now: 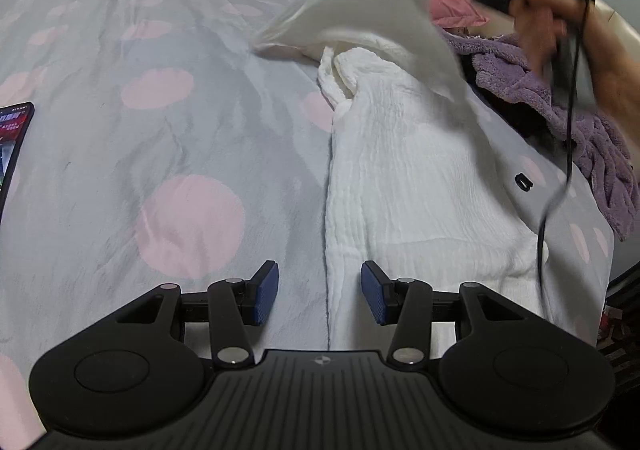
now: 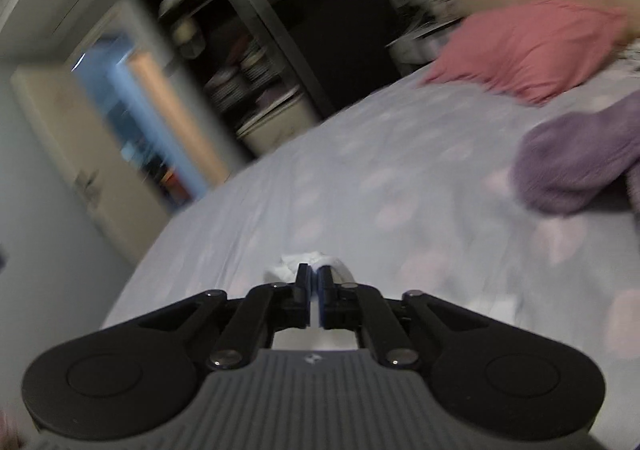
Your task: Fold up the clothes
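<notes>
Nearest the left camera, left gripper [image 1: 319, 292] low over the bed [image 1: 160, 90], jaws apart and holding nothing, blue pads [image 1: 267, 292] either side of the near left edge of a white garment [image 1: 400, 178]. Garment spread lengthwise down the right half of the spotted cover, crinkled, one far part bunched into a knot-like lump. Far corner lifted clear of the bed and blurred, pinched by the right gripper [image 2: 314, 300], jaws together on a small tuft of white cloth, held up in a hand [image 1: 540, 14] with a cable trailing down. Probably mid-fold, carrying the raised corner across the body of the garment. Best done slowly, keeping the lifted edge taut and level, laying it to meet the opposite edge squarely, with the free left jaws pressing or pinning the near edge to stop the cloth sliding. Purple fleece [image 1: 560, 110] heaped at the right edge of the bed, pink pillow [image 2: 532, 46] beyond, phone [image 1: 14, 142] at the far left.
</notes>
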{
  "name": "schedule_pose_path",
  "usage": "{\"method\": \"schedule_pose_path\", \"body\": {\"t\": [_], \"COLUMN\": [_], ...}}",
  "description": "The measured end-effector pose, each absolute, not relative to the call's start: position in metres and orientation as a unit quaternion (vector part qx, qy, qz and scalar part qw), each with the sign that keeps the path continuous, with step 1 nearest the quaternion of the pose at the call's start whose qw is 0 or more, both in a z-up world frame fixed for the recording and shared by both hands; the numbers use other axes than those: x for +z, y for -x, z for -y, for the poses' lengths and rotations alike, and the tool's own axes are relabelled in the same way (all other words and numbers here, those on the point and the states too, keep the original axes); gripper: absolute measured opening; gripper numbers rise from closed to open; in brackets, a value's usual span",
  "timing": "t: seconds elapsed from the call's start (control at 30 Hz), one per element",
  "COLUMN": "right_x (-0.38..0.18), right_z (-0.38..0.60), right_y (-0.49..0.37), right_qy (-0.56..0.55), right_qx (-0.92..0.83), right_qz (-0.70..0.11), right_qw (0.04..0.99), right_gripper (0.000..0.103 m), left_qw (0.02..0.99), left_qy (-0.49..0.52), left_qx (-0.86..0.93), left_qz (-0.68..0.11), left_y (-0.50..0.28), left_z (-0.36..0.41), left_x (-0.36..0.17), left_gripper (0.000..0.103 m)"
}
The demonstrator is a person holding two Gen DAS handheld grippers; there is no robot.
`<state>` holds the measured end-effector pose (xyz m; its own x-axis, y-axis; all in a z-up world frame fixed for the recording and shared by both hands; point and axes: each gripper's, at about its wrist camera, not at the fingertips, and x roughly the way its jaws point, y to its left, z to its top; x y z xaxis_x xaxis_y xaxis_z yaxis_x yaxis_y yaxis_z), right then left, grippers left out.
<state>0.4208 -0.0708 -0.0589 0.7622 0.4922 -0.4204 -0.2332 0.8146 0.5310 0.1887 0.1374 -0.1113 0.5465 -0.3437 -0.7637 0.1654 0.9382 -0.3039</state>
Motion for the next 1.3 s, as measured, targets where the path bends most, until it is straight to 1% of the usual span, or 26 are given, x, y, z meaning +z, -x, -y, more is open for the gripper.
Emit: {"method": "schedule_pose_path", "body": {"t": [0.03, 0.07, 0.27, 0.37, 0.43, 0.6, 0.63, 0.67, 0.73, 0.93, 1.03, 1.17, 1.3], "right_x": [-0.057, -0.059, -0.083, -0.103, -0.116, -0.137, -0.139, -0.141, -0.145, -0.165, -0.162, -0.15, -0.133], "right_z": [0.076, 0.08, 0.1, 0.095, 0.092, 0.107, 0.11, 0.113, 0.116, 0.134, 0.142, 0.146, 0.106], "right_y": [-0.426, -0.424, -0.405, -0.395, -0.388, -0.377, -0.372, -0.366, -0.347, -0.314, -0.32, -0.326, -0.338], "right_qy": [-0.233, -0.227, -0.175, -0.107, -0.042, -0.051, -0.059, -0.064, -0.055, -0.084, -0.111, -0.139, -0.094], "right_qx": [0.192, 0.19, 0.175, 0.181, 0.177, 0.177, 0.185, 0.191, 0.198, 0.202, 0.192, 0.194, 0.225], "right_qz": [-0.293, -0.298, -0.33, -0.355, -0.367, -0.399, -0.408, -0.417, -0.432, -0.46, -0.442, -0.416, -0.396], "right_qw": [0.907, 0.907, 0.911, 0.911, 0.912, 0.898, 0.892, 0.886, 0.878, 0.86, 0.869, 0.878, 0.885], "right_gripper": [0.029, 0.041, 0.04, 0.04, 0.04, 0.041, 0.043, 0.048, 0.054, 0.054, 0.054, 0.054, 0.054], "left_qw": [0.874, 0.874, 0.875, 0.875, 0.875, 0.875, 0.876, 0.874, 0.869, 0.859, 0.86, 0.864, 0.865], "left_qy": [0.099, 0.1, 0.1, 0.101, 0.102, 0.119, 0.123, 0.124, 0.125, 0.171, 0.189, 0.187, 0.182], "left_qx": [-0.146, -0.146, -0.142, -0.138, -0.137, -0.143, -0.146, -0.148, -0.151, -0.164, -0.158, -0.152, -0.149], "left_qz": [-0.453, -0.454, -0.453, -0.453, -0.454, -0.447, -0.444, -0.445, -0.454, -0.453, -0.448, -0.442, -0.444], "left_y": [-0.189, -0.189, -0.189, -0.19, -0.191, -0.193, -0.193, -0.194, -0.197, -0.212, -0.223, -0.233, -0.238], "left_z": [-0.138, -0.138, -0.136, -0.135, -0.134, -0.133, -0.132, -0.131, -0.129, -0.129, -0.127, -0.122, -0.117], "left_x": [-0.111, -0.111, -0.113, -0.114, -0.113, -0.11, -0.109, -0.11, -0.113, -0.117, -0.115, -0.111, -0.116], "left_gripper": [0.044, 0.044, 0.044, 0.046, 0.046, 0.046, 0.046, 0.046, 0.046, 0.046, 0.046, 0.046, 0.046]}}
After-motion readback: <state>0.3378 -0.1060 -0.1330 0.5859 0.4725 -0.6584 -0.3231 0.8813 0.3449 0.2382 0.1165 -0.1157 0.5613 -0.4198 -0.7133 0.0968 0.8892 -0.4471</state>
